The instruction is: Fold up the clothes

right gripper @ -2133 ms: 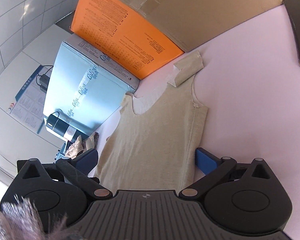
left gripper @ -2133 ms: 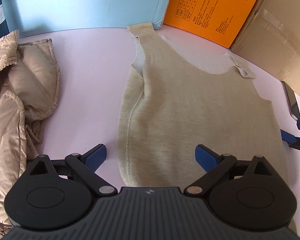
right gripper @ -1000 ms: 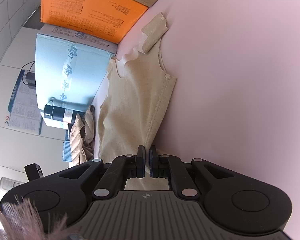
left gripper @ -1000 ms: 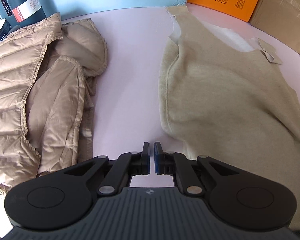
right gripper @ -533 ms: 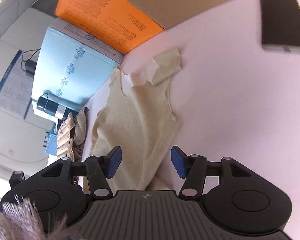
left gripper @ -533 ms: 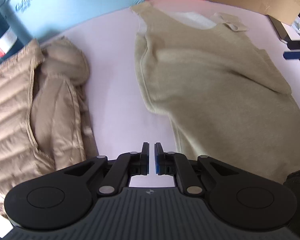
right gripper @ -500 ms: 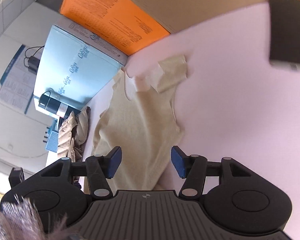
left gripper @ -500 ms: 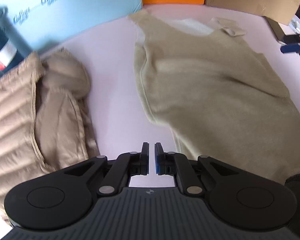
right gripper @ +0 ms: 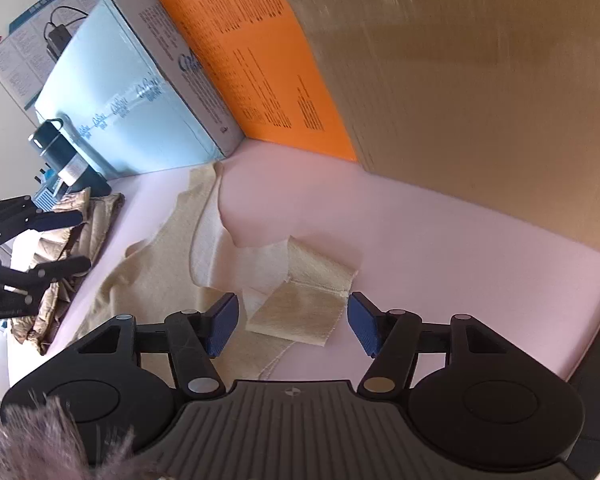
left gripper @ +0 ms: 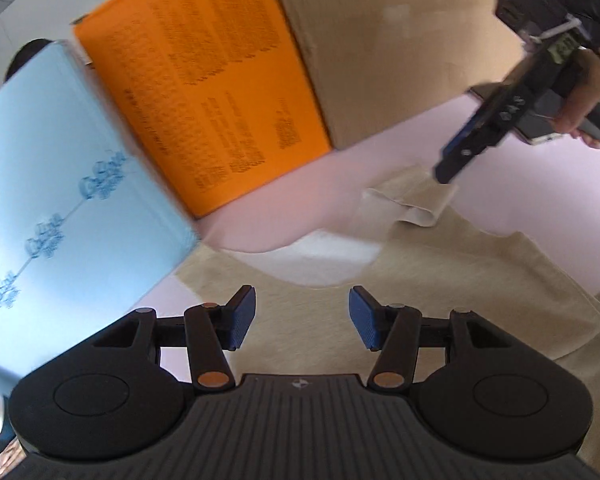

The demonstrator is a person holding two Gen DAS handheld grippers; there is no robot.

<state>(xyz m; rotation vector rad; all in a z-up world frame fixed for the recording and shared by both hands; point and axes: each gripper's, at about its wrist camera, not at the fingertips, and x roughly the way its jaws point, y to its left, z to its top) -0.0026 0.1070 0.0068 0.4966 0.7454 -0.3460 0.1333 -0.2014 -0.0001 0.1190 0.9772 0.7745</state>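
A beige knit vest (left gripper: pixel 460 280) lies flat on the pink table (left gripper: pixel 540 200), neckline toward the boxes. My left gripper (left gripper: pixel 302 316) hovers over its left shoulder just below the neckline. Its jaws are opening and the blue pads (left gripper: pixel 242 318) pinch nothing. The vest's right strap (right gripper: pixel 300 312) is folded back on itself. My right gripper (right gripper: pixel 292 326) hangs over that strap, jaws opening, pads clear of the cloth on both sides. Each gripper shows in the other's view: the right gripper (left gripper: pixel 446 172) in a person's hand (left gripper: pixel 580 96), the left gripper (right gripper: pixel 66 242) at the far left.
A light blue box (left gripper: pixel 60 220), an orange box (left gripper: pixel 204 92) and a cardboard box (left gripper: pixel 400 40) wall off the table's far side close to the vest. A tan puffer jacket (right gripper: pixel 104 208) lies left of the vest, with a dark flask (right gripper: pixel 60 148) behind it.
Both grippers let go of the vest's lower edge and travelled up to its shoulder end. The left jaws went from shut to open; the right jaws spread a little wider.
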